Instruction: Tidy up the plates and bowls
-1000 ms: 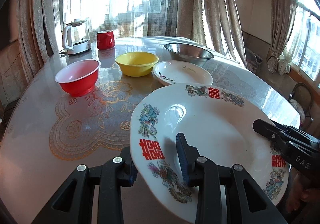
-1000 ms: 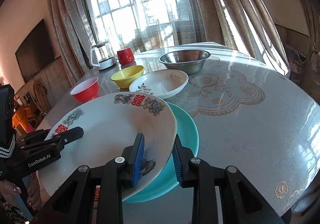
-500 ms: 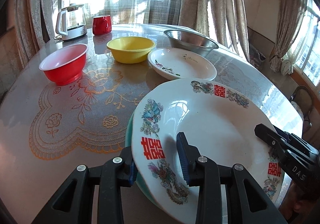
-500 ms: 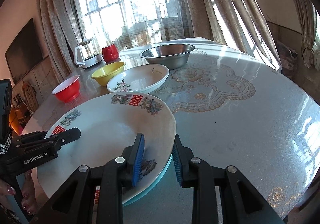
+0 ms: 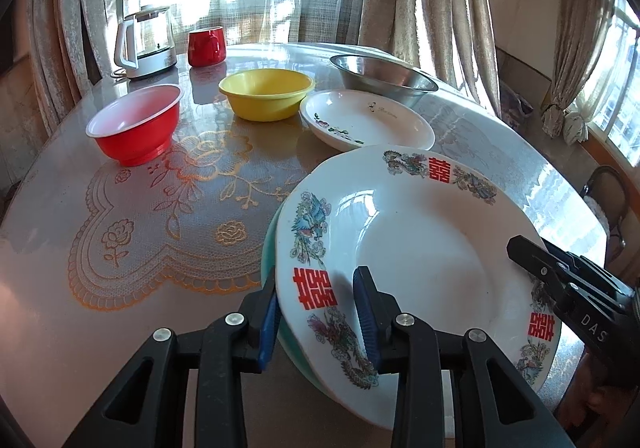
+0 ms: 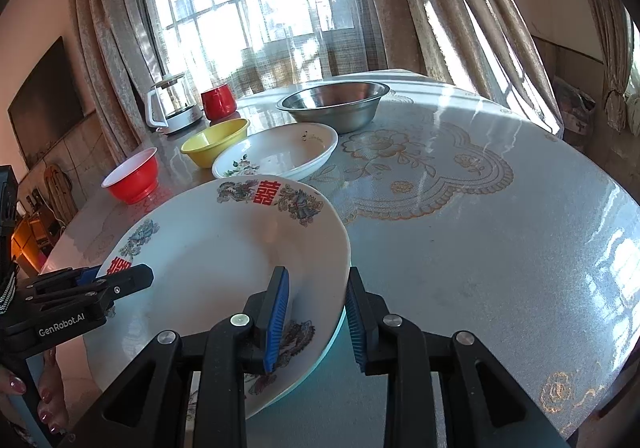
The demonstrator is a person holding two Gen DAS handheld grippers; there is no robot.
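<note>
- The desk [image 6: 500,248] is one, round and glossy. The big plate could slide on such a smooth top if it comes down tilted.
- The big decorated plate [image 5: 420,248] is one. It lies over the teal plate [image 5: 269,248], and only a thin teal edge shows under it. The risk I see: the two are not centred, so the top plate may rock or slip off when it is let go.
- There are three plates in all, counting the small floral plate [image 5: 372,124] further back.
- There are three bowls: one steel bowl [image 5: 384,78], one yellow bowl [image 5: 266,92], one red bowl [image 5: 134,128]. They stand apart from each other, not stacked.
- One kettle [image 5: 146,42] and one red mug [image 5: 206,46] stand at the far edge of the desk.
- The left hand-held gripper [image 5: 316,308] is clenched on the rim of the big plate, one pad above and one below. The right hand-held gripper [image 6: 316,318] grasps the opposite rim in the same way. If one lets go before the other, the plate could tip and knock on the teal one.
</note>
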